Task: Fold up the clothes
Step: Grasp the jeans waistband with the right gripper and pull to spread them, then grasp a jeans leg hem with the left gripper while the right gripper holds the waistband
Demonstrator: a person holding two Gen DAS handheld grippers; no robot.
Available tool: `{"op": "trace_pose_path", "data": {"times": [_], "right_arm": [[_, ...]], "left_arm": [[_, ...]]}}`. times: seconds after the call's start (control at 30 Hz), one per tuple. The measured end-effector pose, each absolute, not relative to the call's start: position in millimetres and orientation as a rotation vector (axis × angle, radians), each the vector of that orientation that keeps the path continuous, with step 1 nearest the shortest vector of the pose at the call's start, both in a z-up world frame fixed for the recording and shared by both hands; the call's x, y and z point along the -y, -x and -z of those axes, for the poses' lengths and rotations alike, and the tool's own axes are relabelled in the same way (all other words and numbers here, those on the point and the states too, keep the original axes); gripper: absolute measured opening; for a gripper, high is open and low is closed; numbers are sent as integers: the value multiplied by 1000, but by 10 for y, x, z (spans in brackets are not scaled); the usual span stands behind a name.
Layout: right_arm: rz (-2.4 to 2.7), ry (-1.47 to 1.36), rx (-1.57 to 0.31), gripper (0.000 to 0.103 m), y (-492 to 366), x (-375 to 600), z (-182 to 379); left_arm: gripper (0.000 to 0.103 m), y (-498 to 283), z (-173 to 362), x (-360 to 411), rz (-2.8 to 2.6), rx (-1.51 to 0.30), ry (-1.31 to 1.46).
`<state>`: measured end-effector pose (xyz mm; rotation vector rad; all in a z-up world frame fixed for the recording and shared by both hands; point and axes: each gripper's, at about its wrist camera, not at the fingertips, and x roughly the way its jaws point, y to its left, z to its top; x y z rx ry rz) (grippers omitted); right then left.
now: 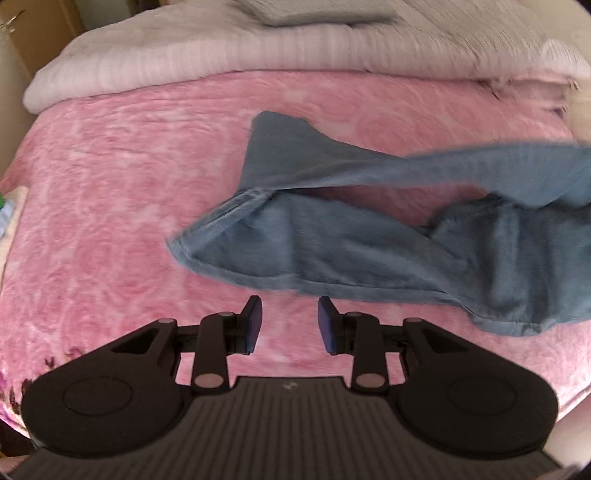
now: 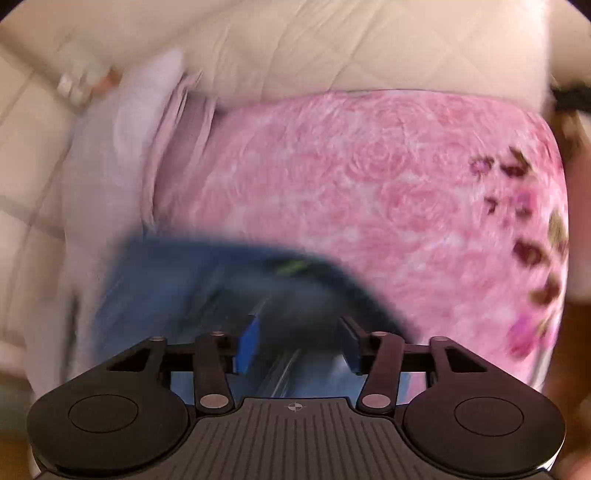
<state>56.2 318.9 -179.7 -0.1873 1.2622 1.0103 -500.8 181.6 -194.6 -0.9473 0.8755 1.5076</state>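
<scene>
A pair of blue jeans [image 1: 351, 251] lies crumpled on the pink blanket [image 1: 110, 203], right of centre in the left wrist view. One leg [image 1: 498, 162] stretches off to the right edge, blurred. My left gripper [image 1: 290, 325] hovers just short of the jeans' near hem, open, with only blanket between its fingers. The right wrist view is heavily blurred. There the jeans [image 2: 177, 280] bulge up in front of my right gripper [image 2: 299, 343] and run down between its fingers. Its jaws stand wide apart and the left pad [image 2: 251, 339] shows bare, so it is open.
A pale folded quilt [image 1: 184, 55] lies along the far side of the bed with a grey folded item [image 1: 314, 14] on it. A cream quilted cover [image 2: 332, 44] and a white-lilac cloth [image 2: 122, 147] border the pink blanket [image 2: 369, 177]. A wooden door [image 1: 37, 22] stands far left.
</scene>
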Motion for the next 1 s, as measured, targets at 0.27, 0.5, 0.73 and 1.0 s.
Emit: {"op": "trace_pose_path", "data": {"times": [0.27, 0.5, 0.73, 1.0], "right_arm": [[-1080, 395, -1463, 54, -111, -2550, 2619], [-1124, 463, -1554, 54, 128, -2380, 2974], [-1072, 372, -1561, 54, 105, -2339, 3073], [-969, 178, -1548, 54, -14, -2265, 3223]], "left_arm": [[29, 4725, 2077, -1889, -1492, -923, 979], [29, 4930, 2278, -1815, -1554, -993, 1012], [29, 5244, 2457, -1771, -1580, -984, 1031], [31, 5768, 2828, -1866, -1702, -852, 1044]]}}
